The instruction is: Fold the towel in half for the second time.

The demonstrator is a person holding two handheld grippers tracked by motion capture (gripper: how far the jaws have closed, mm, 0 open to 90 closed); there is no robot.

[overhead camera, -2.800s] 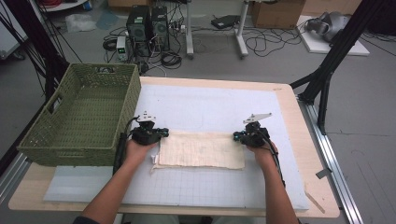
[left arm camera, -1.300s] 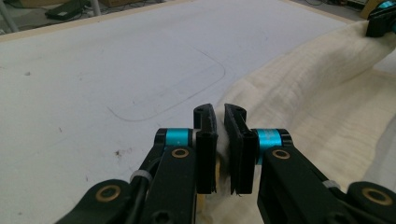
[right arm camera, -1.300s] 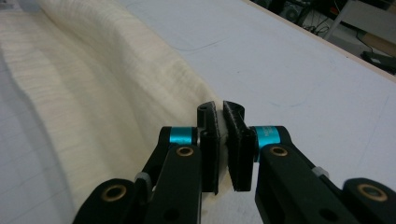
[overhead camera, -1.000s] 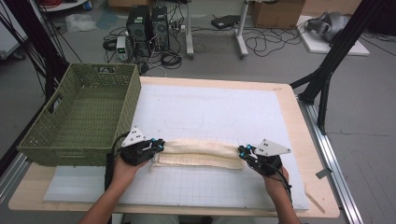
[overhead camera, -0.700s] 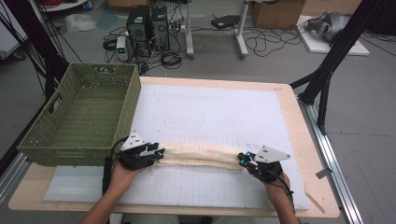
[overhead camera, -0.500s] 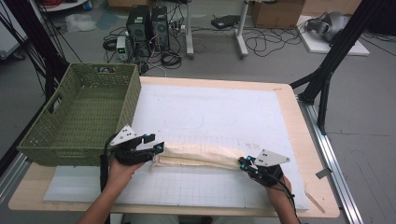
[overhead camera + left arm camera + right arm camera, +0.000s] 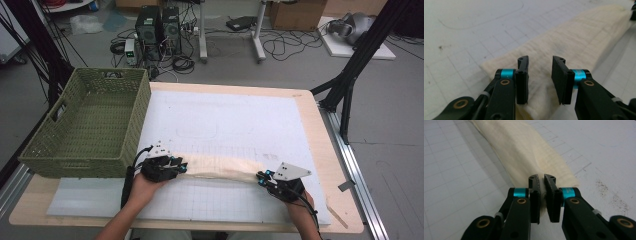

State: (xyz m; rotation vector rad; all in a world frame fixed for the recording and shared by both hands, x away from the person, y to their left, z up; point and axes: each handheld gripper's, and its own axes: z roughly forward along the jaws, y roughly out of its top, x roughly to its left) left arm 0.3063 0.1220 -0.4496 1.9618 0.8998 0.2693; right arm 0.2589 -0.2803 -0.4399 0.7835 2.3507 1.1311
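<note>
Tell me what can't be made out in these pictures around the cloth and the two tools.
- High view: the left tool is too small to show how its jaws stand.
- Left gripper view: the cloth near end is cut off by the bottom edge and hidden behind the jaws.
- Right gripper view: whether the right tool pinches cloth is hidden by its nearly closed jaws.
- High view: the basket near inner wall is hidden by its own rim.

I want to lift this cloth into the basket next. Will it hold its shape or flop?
Likely floppy: the cloth lies folded in a long soft band that bows between the left gripper and right gripper. Probably light, with a fuzzy weave, so it should not slip easily. With the left gripper's jaws apart, that end would likely droop.
</note>
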